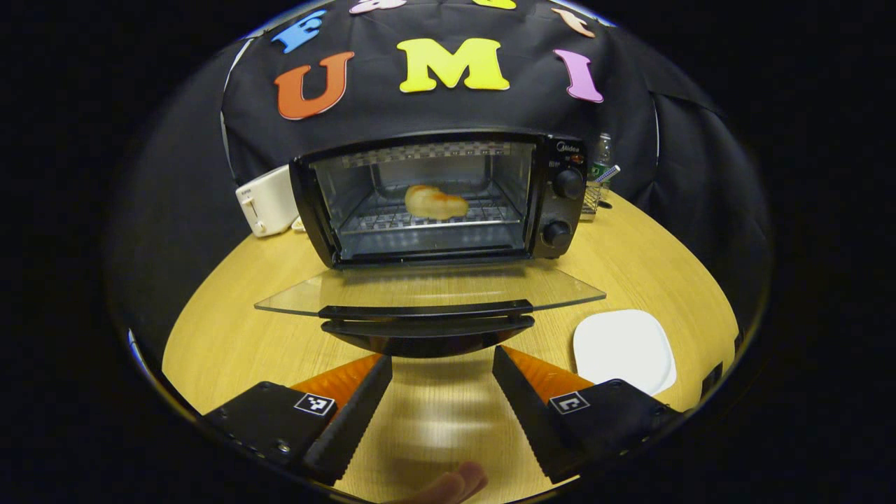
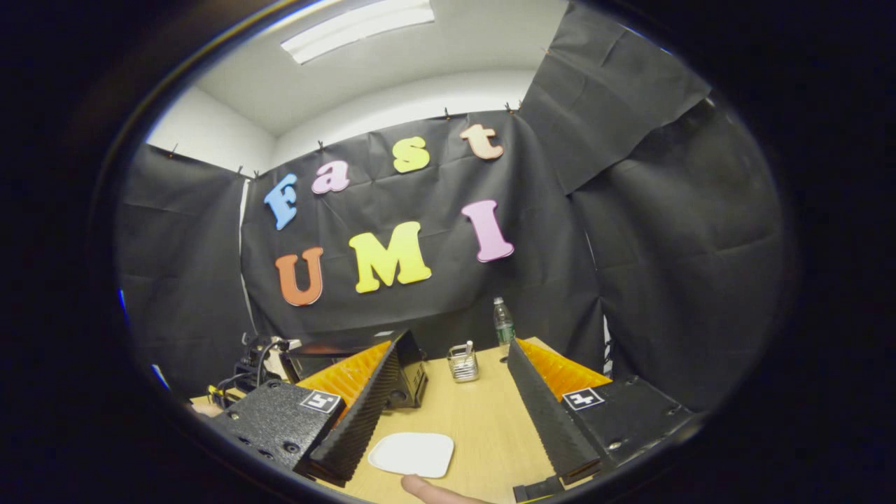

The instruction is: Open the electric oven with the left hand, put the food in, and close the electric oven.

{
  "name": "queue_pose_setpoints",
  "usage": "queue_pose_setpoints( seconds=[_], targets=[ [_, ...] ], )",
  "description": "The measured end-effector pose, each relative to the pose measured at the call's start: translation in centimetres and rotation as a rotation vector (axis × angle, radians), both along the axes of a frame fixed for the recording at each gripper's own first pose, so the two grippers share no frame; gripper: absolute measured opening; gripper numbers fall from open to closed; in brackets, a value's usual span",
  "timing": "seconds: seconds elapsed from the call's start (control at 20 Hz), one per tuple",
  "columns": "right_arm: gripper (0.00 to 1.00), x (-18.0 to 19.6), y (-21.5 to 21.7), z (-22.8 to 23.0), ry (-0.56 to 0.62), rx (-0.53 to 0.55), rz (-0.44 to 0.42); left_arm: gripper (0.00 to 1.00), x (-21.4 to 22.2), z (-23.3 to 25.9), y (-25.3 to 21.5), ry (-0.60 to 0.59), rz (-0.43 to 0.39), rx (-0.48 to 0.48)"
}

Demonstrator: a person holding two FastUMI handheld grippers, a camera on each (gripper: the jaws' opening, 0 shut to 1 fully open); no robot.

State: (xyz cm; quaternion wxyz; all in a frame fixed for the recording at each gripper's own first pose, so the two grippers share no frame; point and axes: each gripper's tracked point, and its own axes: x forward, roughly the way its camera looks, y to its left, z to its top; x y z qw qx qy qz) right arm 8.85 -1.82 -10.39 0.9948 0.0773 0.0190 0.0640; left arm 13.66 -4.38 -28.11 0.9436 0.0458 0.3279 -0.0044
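The left gripper [image 1: 442, 364] is hovering with fingers spread, facing the food [image 1: 435, 202] sitting at 12 o'clock inside the open electric oven [image 1: 437, 199].

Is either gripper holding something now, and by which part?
Nothing is held. The left gripper is open before the black oven door handle; the right gripper is open too.
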Motion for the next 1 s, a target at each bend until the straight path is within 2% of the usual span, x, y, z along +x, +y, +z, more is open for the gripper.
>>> queue_pose_setpoints(
  seconds=[0.25,0.55,0.95,1.0],
  targets=[
    [0.96,0.0,0.0,0.2,-0.009,-0.017,0.002,0.96,3.2,3.8,-0.2,-0.073,-0.01,0.09],
    [0.96,0.4,-0.7,0.0,0.001,-0.02,-0.009,0.96,6.2,7.5,0.7,-0.144,0.004,0.029],
    [0.96,-0.5,-0.7,0.8,-0.002,-0.039,-0.012,0.96,0.9,15.3,0.9,-0.335,-0.021,0.053],
    [0.96,-0.8,-0.5,1.1,-0.007,-0.048,-0.01,1.0,-0.1,16.3,0.7,-0.355,-0.025,0.045]
  ],
)
